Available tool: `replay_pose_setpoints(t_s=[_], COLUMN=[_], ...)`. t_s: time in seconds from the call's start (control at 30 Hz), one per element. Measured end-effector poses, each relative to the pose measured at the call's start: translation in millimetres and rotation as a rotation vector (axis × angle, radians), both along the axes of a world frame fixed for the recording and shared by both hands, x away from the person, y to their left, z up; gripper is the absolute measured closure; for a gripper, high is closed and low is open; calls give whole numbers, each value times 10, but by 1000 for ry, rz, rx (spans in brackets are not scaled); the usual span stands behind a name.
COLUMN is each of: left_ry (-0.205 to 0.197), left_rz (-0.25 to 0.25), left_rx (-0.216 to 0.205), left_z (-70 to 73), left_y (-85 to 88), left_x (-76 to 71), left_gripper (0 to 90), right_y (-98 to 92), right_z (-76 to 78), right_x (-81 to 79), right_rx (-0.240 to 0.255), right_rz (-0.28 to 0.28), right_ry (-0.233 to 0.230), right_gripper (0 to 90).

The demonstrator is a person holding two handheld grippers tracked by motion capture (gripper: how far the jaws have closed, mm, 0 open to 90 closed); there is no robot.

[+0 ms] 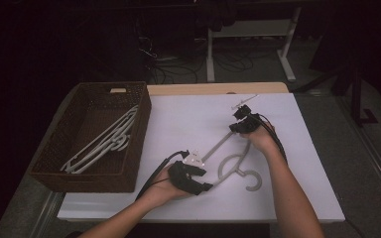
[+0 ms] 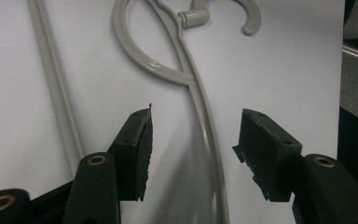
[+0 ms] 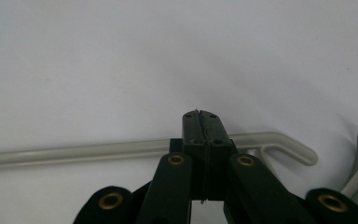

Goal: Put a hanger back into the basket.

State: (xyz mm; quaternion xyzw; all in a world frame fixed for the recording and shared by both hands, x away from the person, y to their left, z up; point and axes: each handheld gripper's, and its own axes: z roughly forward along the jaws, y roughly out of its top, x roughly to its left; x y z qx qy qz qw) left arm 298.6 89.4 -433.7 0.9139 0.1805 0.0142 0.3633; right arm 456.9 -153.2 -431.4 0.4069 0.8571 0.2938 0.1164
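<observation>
Lying flat on the white table (image 1: 287, 198), one grey hanger (image 1: 238, 166) is seen between both grippers. The left gripper (image 2: 193, 144) is held half open astride its arm, untouched. The right gripper (image 3: 203, 126) is pressed shut above its bar. Several more hangers (image 1: 104, 141) are stacked in the wicker basket (image 1: 59, 173) left of the left gripper. No writing is readable.

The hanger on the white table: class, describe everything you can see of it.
The hanger is pale grey and looks like plastic. It has a curved hook on a short neck, a loop below the neck, two thin shoulder arms and a straight bottom bar. It lies flat on the white table, hook toward the person. The right gripper sits shut over the bar near its bent end; whether it pinches the bar cannot be told. The left gripper straddles one arm, jaws open, not touching.
</observation>
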Motion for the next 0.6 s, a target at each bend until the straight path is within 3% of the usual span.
replay_pose_setpoints(t_s=[0.23, 0.37, 0.6], left_ry=[5, 3, 6], left_rz=[-4, -10, -24], left_rx=[5, 10, 25], left_z=[-16, -20, -58], left_y=[-25, -49, -186], left_x=[5, 3, 64], left_gripper=[444, 445, 456], right_y=[28, 74, 81], right_z=[-86, -100, -95], right_x=[112, 129, 161], right_rx=[-26, -71, -69], right_rz=[8, 16, 12], right_ry=[36, 45, 73], right_gripper=[891, 894, 896])
